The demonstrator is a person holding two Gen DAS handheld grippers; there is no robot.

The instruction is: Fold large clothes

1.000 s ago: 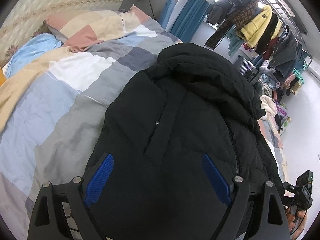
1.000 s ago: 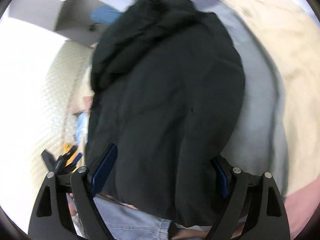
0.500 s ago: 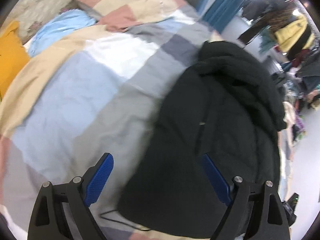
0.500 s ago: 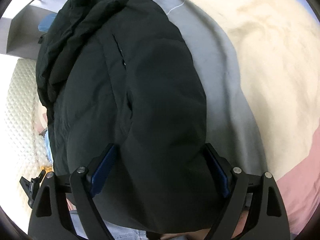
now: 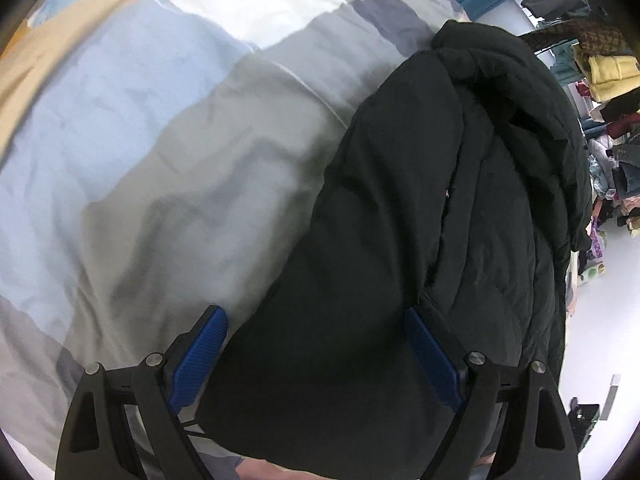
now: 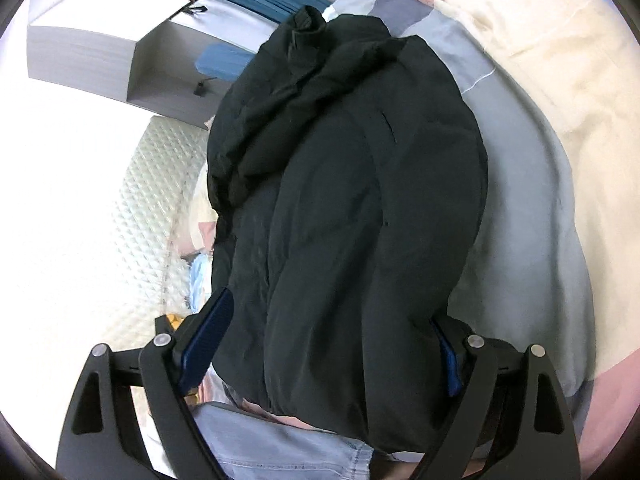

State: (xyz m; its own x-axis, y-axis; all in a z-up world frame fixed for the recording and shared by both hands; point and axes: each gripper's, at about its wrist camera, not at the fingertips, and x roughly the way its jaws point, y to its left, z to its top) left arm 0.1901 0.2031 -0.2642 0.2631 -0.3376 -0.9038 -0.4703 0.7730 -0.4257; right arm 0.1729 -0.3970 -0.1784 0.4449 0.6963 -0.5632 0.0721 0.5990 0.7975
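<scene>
Bedspread (image 5: 168, 168) fills more view; jacket (image 5: 420, 260) shifted right

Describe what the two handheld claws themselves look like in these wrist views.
Both look alike. The left claw has two matte black fingers, angular with cut-out openings and round silver bolt heads, each lined inside with a textured blue pad. The right claw has the same build, its blue pads partly hidden. No markings or sleeves are visible.
</scene>
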